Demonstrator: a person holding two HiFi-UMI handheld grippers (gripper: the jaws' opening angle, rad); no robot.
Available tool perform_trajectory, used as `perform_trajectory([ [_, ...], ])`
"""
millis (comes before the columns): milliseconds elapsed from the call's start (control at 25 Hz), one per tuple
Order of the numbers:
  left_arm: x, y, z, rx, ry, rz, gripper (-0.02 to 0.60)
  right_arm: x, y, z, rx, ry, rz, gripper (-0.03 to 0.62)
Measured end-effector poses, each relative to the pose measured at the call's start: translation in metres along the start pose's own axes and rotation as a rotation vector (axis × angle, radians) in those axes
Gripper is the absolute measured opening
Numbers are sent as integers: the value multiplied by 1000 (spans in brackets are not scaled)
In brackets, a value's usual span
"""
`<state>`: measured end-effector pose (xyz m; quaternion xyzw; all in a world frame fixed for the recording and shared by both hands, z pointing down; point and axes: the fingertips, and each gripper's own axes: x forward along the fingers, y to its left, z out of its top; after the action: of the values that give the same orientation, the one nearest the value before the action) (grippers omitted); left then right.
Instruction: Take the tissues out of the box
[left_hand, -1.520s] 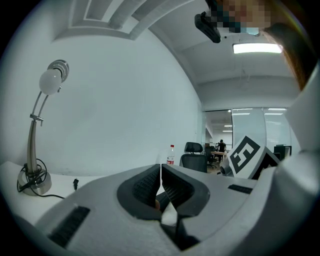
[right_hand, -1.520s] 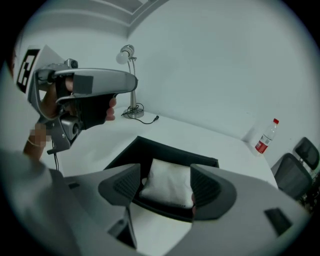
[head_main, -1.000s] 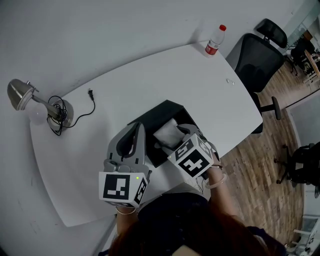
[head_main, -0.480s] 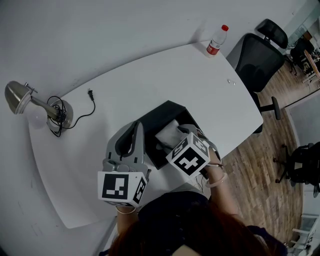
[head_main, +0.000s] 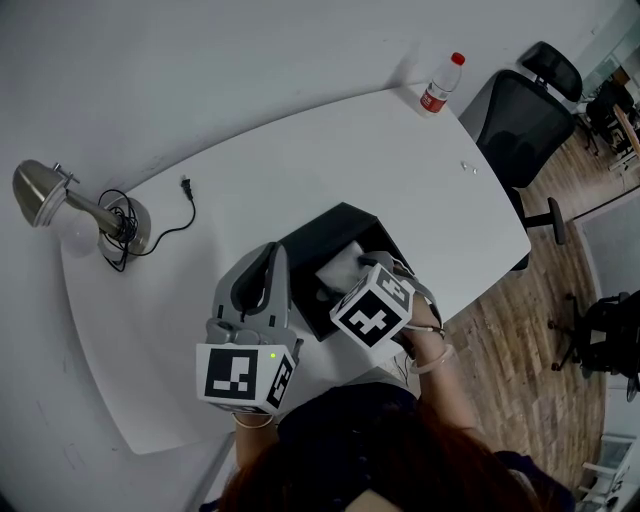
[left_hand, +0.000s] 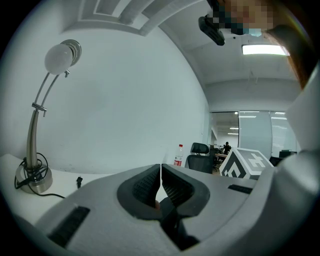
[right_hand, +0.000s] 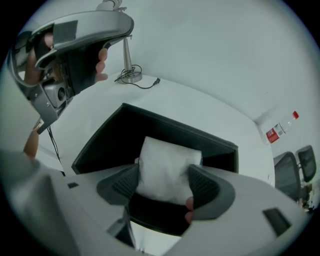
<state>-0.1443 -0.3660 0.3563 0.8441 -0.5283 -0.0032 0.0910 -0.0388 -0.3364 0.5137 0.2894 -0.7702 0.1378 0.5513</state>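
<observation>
White table (head_main: 300, 160), curved, wall on far side. Office chair (head_main: 520, 120) off the far-right end, not involved.

Black box (head_main: 325, 228) sits near-centre on the table, close to the near edge, top open. I see only one white bundle in it; whether more lies below I can't tell, interior too dark.

Left gripper (left_hand: 160, 182): jaws shut flat against each other, nothing between them. In head view it sits just left of the box, tips pointing far. Can't tell if it touches the box wall. Prob. there to steady the box, but it isn't clamping anything.

Right gripper (right_hand: 164, 185): over the near-right part of the box, jaws closed on the tissues, one pad each side of the wad, paper squeezed in at the waist.

Desk lamp (head_main: 60, 200), far-left corner, cord coiled at its base. Irrelevant.

Water bottle (head_main: 440, 85), far-right edge, upright, well apart from the work.

Tissues (head_main: 338, 266): white wad, upper part standing above the box opening, lower end hidden behind the right jaws. Seems to be over the opening, not beside it.

Progress, my read: grasp done, extraction partway at best. Nothing white lies on the table yet. Left to do: lift the wad clear of the rim, set it down outside, then check the box for any remainder.
</observation>
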Motion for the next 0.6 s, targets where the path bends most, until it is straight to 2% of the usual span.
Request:
perform_trajectory([
  [600,-14,-8,2,13,-3,20,26,-7,-1,2,-22,-15,-18,265],
])
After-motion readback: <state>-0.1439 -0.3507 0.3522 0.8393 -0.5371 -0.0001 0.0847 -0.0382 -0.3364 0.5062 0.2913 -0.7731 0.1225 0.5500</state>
